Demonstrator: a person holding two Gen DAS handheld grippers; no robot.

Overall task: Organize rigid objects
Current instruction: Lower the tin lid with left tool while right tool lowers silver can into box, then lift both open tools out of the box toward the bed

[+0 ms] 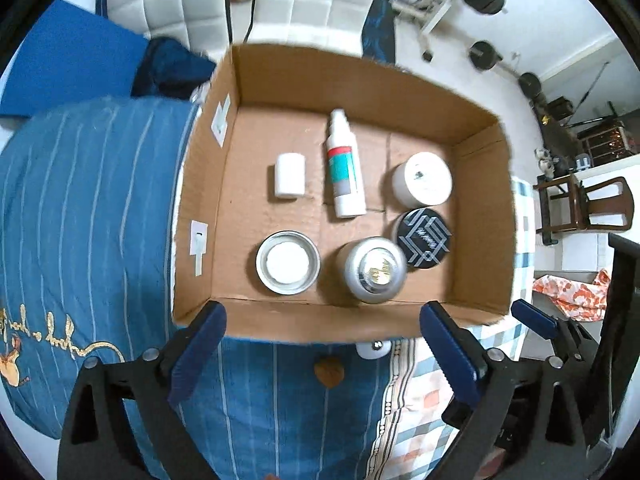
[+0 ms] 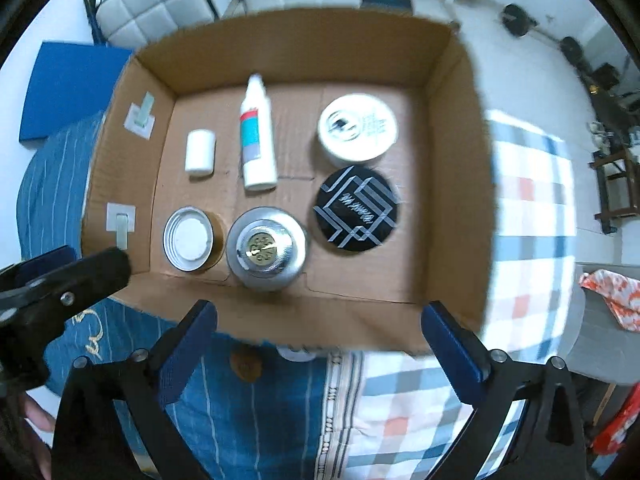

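Both grippers hang over the bed, the left gripper [image 1: 322,346] and right gripper [image 2: 320,344] each with jaws wide apart and nothing between them. Below sits the cardboard box [image 2: 456,184] holding six items in two rows: a small white bottle [image 2: 199,155], a spray bottle [image 2: 258,140] lying flat, a white jar [image 2: 357,127], a black patterned lid [image 2: 356,209], a silver canister [image 2: 266,249] and a tin [image 2: 188,239]. Sorting looks nearly done; a small brown object [image 2: 245,365] and a white piece [image 1: 373,349] lie outside by the near wall. Approach those from above, clear of the box's rim.
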